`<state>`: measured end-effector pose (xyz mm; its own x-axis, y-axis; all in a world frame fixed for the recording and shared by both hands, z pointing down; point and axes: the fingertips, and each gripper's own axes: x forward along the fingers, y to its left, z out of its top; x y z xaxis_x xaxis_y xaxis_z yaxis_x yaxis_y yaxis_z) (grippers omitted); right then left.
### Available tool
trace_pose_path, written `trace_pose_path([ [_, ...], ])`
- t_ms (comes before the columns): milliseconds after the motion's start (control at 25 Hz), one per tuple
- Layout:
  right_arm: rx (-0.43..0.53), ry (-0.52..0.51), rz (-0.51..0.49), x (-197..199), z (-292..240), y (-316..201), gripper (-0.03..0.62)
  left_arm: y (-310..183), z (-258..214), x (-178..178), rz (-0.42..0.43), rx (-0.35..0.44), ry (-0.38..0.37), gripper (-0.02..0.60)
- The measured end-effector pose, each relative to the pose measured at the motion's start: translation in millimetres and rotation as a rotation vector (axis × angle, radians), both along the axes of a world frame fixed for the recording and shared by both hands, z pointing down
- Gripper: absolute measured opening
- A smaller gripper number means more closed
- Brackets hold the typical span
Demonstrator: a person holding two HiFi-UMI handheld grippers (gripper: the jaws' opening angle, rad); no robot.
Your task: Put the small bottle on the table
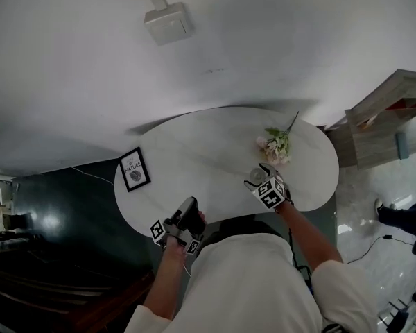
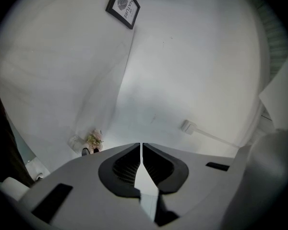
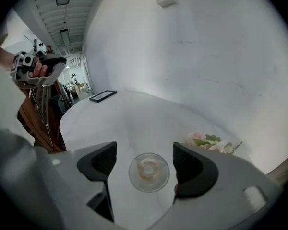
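A white oval table stands against a plain white wall, seen from above by a person holding a two-jaw gripper in each hand. The small bottle, clear glass and round when viewed from its top, stands upright on the table top near the person's right-hand side of the table. The right gripper hangs directly over it, pointing down, with its two dark ribbed jaws spread wide apart. In the right gripper view the bottle sits centred in the gap between those jaws, with bare table showing on both sides of it, so neither pad touches the glass. Whether the jaw tips reach below the bottle's top cannot be told. A small bunch of pink flowers with green leaves lies on the table just beyond the bottle, toward the wall. A black picture frame with a white print rests near the table's left edge, well apart from the bottle. The left gripper is held off the near-left edge of the table, close to the person's body and well apart from the bottle. Its jaws are pressed together with only a thin seam between them and nothing caught in it. A small white box is mounted on the wall above the table.
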<state>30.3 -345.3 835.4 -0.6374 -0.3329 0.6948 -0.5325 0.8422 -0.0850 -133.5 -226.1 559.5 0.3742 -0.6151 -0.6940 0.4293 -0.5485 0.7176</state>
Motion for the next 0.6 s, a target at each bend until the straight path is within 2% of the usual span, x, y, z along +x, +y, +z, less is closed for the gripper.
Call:
trace_pose_path([
  [240, -0.026, -0.037, 0.107, 4.2, -45.3, 13.8, 0.33, 8.0, -13.3, -13.4, 0.031, 0.051, 0.035, 0.019],
  [400, -0.007, -0.05, 0.172, 9.5, -74.3, 24.6, 0.265, 14.3, -21.6, -17.1, 0.065, 0.08, 0.056, 0.018],
  [480, 0.006, -0.044, 0.206, 15.6, -86.0, 31.2, 0.261, 18.4, -25.7, -16.6, 0.083, 0.093, 0.062, 0.018],
  [600, 0.016, -0.035, 0.265, 22.7, -103.6, 44.1, 0.212, 25.7, -35.9, -14.1, 0.118, 0.113, 0.062, 0.017],
])
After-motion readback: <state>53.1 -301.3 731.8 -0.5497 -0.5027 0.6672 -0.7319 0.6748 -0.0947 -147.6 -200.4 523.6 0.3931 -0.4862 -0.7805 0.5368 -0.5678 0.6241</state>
